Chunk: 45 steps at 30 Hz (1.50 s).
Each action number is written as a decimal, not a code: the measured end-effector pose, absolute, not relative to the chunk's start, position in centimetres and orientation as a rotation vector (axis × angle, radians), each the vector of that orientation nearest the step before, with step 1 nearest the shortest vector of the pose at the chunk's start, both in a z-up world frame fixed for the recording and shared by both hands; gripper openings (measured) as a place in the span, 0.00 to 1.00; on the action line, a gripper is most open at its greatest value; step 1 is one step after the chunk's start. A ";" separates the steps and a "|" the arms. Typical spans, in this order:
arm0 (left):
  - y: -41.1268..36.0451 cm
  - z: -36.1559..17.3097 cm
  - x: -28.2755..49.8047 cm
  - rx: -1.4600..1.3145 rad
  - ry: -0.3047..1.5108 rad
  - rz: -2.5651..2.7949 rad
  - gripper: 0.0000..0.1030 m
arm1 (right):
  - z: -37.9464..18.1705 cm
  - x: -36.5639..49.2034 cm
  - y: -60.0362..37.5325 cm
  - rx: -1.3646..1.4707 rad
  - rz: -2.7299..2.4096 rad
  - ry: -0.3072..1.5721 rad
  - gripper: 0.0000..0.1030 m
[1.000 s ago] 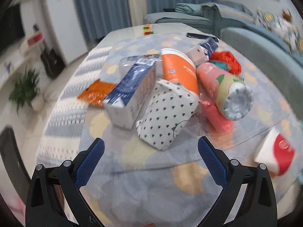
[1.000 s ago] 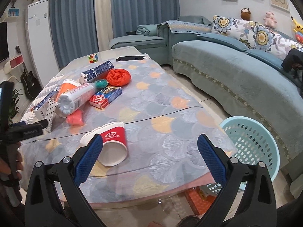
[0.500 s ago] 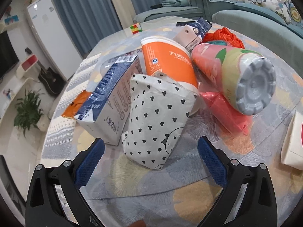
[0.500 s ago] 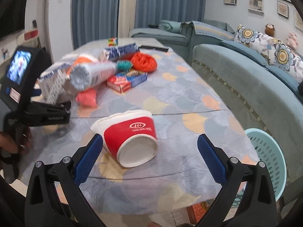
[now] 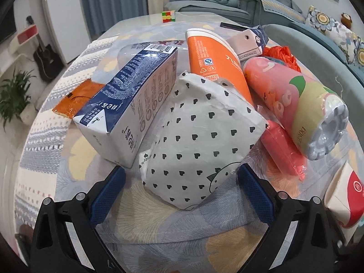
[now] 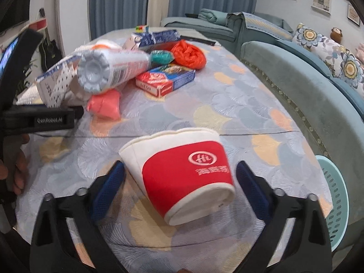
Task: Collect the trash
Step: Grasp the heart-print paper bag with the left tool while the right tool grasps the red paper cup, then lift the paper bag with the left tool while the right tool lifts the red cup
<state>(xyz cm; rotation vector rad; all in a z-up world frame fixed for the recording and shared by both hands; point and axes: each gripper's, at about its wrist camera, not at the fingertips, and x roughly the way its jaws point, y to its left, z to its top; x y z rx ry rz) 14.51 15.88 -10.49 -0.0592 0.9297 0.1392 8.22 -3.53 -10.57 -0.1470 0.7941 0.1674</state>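
Left gripper (image 5: pixel 180 188) gapes around heart-print bag (image 5: pixel 200 141); right gripper (image 6: pixel 179 187) gapes around tipped cup (image 6: pixel 182 173).

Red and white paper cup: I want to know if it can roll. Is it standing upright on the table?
No, the red and white paper cup lies on its side between the open right gripper's fingers.

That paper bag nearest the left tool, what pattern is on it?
White paper bag with small black hearts, clearest in the left wrist view.

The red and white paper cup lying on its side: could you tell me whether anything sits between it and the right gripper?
Nothing visible does. The red and white paper cup lies between the open right gripper fingers, with only bare tablecloth around it.
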 end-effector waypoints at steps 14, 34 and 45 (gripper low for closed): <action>14.6 -8.4 12.2 -0.025 0.847 0.123 0.13 | -9.8 7.7 -4.8 -0.097 0.241 0.811 0.42; 14.1 -6.5 10.5 -0.058 0.804 0.103 0.12 | -9.8 7.1 -6.1 0.024 0.304 0.840 0.65; 14.1 -6.8 10.8 -0.067 0.816 0.100 0.15 | -8.9 5.3 -3.2 -0.158 0.280 0.726 0.70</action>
